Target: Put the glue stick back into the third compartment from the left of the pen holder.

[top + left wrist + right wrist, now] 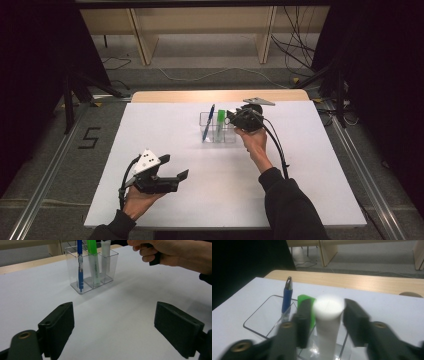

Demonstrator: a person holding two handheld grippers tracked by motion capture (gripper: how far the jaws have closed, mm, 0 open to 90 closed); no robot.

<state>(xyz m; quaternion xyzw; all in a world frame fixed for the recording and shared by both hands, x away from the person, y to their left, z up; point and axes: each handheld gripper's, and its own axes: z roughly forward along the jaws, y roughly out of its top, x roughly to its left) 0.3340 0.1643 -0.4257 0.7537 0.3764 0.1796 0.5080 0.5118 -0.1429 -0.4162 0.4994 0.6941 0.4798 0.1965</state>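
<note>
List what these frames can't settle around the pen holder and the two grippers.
- White tube bottom: right gripper view, cut off by the lower edge and blurred.
- Whether the right gripper pads touch the tube: right gripper view, motion blur; a gap seems to show.
- Green marker top: left gripper view, cut off by the top edge.
- Pen holder compartments: high view, too small, right gripper in front.
- Left gripper: open, nothing between.

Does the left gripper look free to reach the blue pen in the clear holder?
Probably yes: the left gripper is open, bare table lies before it, and the blue pen stands in the end compartment, away from the right gripper.
</note>
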